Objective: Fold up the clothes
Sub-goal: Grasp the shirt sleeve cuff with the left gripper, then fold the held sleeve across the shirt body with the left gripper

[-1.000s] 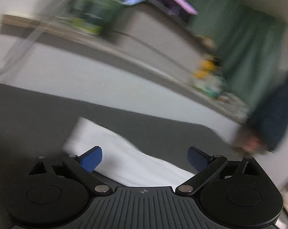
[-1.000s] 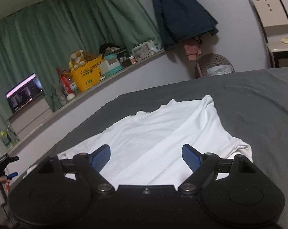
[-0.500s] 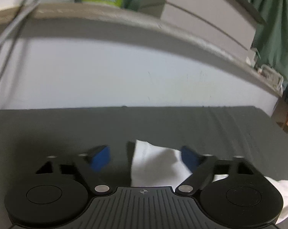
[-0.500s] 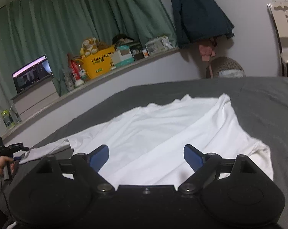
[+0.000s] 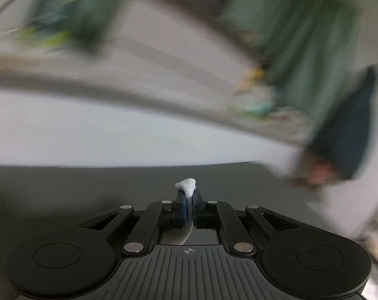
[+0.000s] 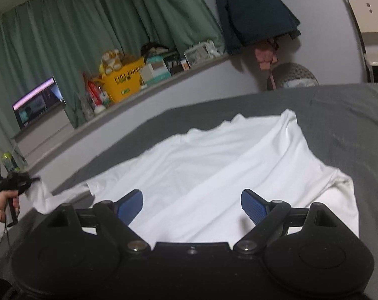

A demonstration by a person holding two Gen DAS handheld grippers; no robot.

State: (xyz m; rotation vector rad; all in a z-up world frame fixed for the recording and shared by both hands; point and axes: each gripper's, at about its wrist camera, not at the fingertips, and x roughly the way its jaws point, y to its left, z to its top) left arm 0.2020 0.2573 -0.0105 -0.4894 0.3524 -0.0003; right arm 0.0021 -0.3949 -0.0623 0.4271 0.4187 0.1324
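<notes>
A white shirt (image 6: 214, 165) lies spread on the dark grey bed (image 6: 351, 125). In the left wrist view my left gripper (image 5: 188, 195) is shut on a pinch of the white shirt (image 5: 187, 185), a tuft of cloth sticking out past the blue pads. The right wrist view shows that left gripper (image 6: 18, 182) far left in a hand, holding the shirt's sleeve (image 6: 51, 197) lifted off the bed edge. My right gripper (image 6: 192, 200) hovers open just above the shirt's near part, nothing between its fingers.
A ledge (image 6: 163, 87) along the wall carries a yellow box (image 6: 123, 82), cartons and a laptop (image 6: 38, 102). Green curtains hang behind. A dark jacket (image 6: 254, 12) hangs on the wall, a basket (image 6: 294, 77) below it. A pale chair (image 6: 369, 25) stands at the right.
My left gripper has closed on the shirt's sleeve tip and pulled it up and outward; its view is blurred from motion. The right gripper stays open over the shirt, shifted slightly.
</notes>
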